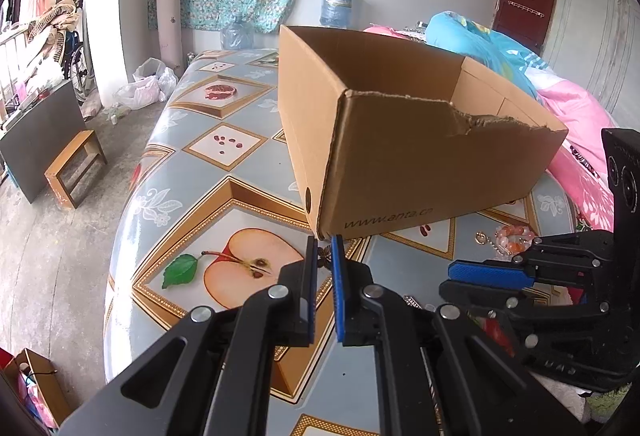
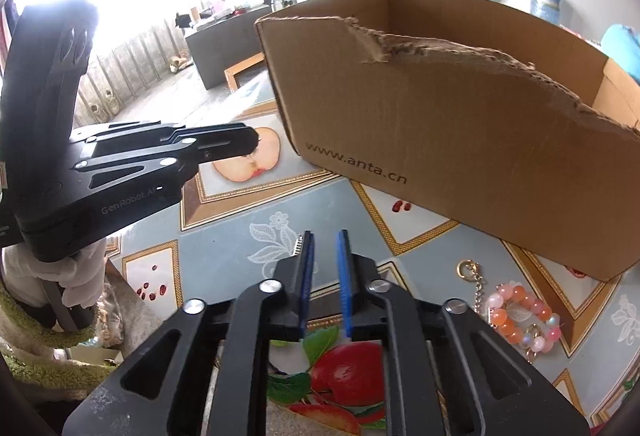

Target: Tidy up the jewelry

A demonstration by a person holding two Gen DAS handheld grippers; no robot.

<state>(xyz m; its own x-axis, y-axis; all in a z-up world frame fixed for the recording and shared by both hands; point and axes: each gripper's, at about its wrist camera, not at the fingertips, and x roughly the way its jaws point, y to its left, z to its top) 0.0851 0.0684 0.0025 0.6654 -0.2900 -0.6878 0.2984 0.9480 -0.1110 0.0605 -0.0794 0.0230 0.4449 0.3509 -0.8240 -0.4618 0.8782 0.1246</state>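
My left gripper (image 1: 324,250) is shut near the corner of an open cardboard box (image 1: 400,156) with a small dark ornament (image 1: 325,259) between its tips; from the right wrist view this gripper (image 2: 253,141) shows as closed black fingers. My right gripper (image 2: 325,248) is open over the patterned tablecloth (image 2: 224,244), nothing between its blue pads. A small silver toothed piece (image 2: 298,246) lies just outside its left finger. A pink and orange bead bracelet (image 2: 520,316) and a gold chain with a ring (image 2: 466,270) lie to the right, below the box (image 2: 440,116).
The box has a torn front rim and stands on the table (image 1: 192,172). The table's rounded edge drops to the floor on the left, where a wooden stool (image 1: 76,172) stands. Pink and blue bedding (image 1: 580,108) is piled behind the box. A white-gloved hand (image 2: 76,276) holds the left gripper.
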